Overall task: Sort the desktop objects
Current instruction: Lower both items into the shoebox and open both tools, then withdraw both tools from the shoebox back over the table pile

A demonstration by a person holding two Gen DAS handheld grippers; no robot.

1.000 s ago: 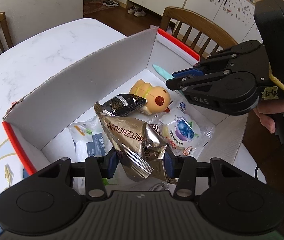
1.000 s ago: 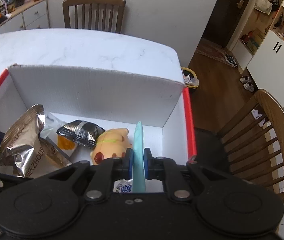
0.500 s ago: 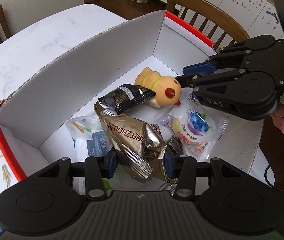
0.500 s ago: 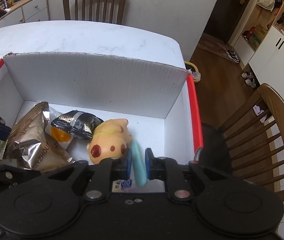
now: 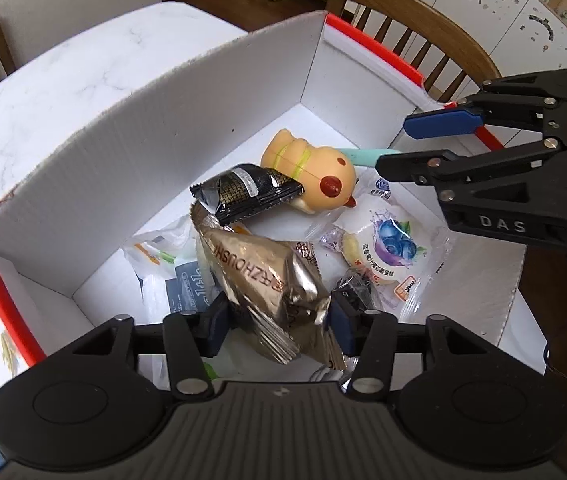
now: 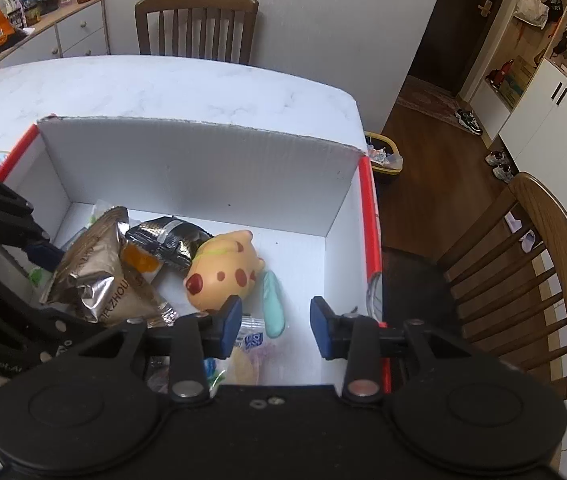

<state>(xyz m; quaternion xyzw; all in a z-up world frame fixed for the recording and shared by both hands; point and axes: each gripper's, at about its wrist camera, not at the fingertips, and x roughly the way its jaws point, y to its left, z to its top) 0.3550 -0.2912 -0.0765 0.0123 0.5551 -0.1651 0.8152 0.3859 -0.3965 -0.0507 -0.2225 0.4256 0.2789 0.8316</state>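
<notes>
A white cardboard box (image 5: 123, 136) with red rims holds several items. My left gripper (image 5: 279, 320) is shut on a gold foil snack bag (image 5: 267, 276) and holds it over the box; the bag also shows in the right wrist view (image 6: 91, 276). My right gripper (image 6: 275, 320) is open and empty above the box's right end; it also shows in the left wrist view (image 5: 399, 144). A teal stick (image 6: 273, 300) lies on the box floor beside a yellow duck toy (image 6: 219, 276). A black snack pack (image 5: 247, 192) leans on the duck (image 5: 311, 176).
A blueberry snack packet (image 5: 387, 252) and white packets (image 5: 171, 264) lie in the box. The box stands on a white marble table (image 6: 163, 88). Wooden chairs (image 6: 531, 272) stand around the table. A small bin (image 6: 383, 156) sits on the floor.
My right gripper has opened and let go of the teal stick, which now lies in the box next to the duck. My left gripper still holds the gold bag.
</notes>
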